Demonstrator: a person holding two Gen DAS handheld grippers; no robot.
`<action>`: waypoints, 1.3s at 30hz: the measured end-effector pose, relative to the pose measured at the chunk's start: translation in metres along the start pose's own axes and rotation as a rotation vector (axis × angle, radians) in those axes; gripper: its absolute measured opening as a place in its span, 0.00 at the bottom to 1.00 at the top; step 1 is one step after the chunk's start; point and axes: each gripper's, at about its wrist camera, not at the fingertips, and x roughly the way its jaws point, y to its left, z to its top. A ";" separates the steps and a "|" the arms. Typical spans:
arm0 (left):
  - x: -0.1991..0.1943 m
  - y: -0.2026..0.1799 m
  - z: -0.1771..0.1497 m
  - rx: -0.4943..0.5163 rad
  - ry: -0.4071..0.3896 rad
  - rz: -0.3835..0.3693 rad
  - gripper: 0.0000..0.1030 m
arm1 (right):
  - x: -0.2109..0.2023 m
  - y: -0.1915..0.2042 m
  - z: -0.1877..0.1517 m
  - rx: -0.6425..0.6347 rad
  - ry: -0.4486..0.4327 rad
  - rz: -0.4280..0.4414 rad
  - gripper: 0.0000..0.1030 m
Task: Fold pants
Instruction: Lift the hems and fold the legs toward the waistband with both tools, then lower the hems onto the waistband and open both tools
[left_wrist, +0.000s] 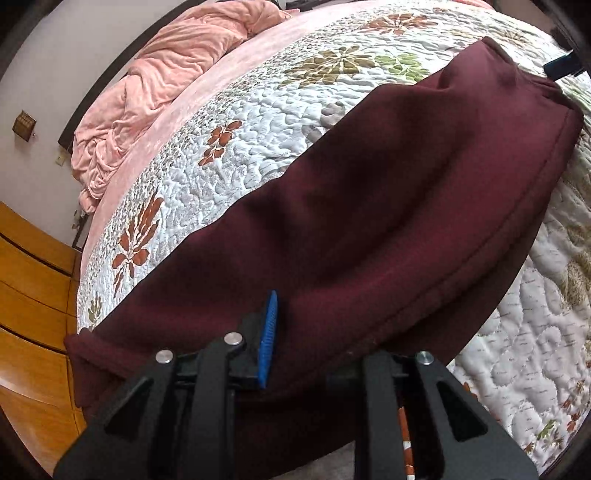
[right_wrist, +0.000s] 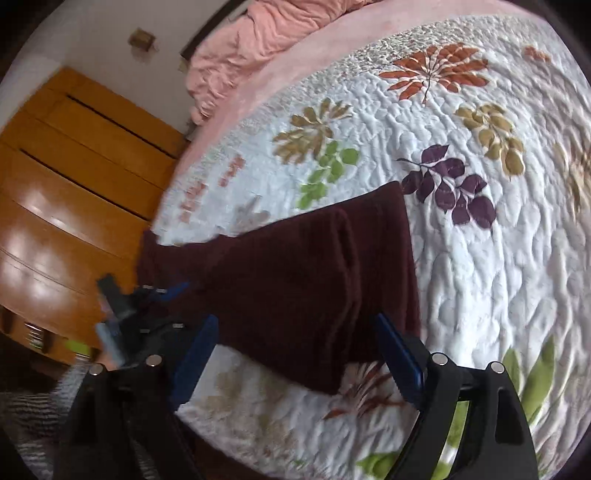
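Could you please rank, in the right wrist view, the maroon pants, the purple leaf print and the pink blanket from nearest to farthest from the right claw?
From the right claw:
1. Maroon pants, just ahead.
2. Purple leaf print, mid-quilt, right.
3. Pink blanket, far end.

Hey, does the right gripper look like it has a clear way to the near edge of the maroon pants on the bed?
Probably yes. The right gripper stands open just short of the pants, whose near edge lies flat on the quilt between the jaws' line, with nothing over it. The left gripper sits at the far end, off to the side.
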 end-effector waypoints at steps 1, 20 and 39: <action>0.000 -0.001 0.000 0.011 0.000 0.006 0.19 | 0.009 0.004 0.002 -0.008 0.022 0.003 0.82; -0.050 0.001 0.016 -0.258 -0.126 -0.041 0.15 | -0.026 0.026 0.029 -0.182 -0.092 -0.224 0.08; -0.060 -0.025 -0.010 -0.295 -0.099 -0.168 0.67 | 0.024 0.086 -0.010 -0.314 -0.057 -0.396 0.44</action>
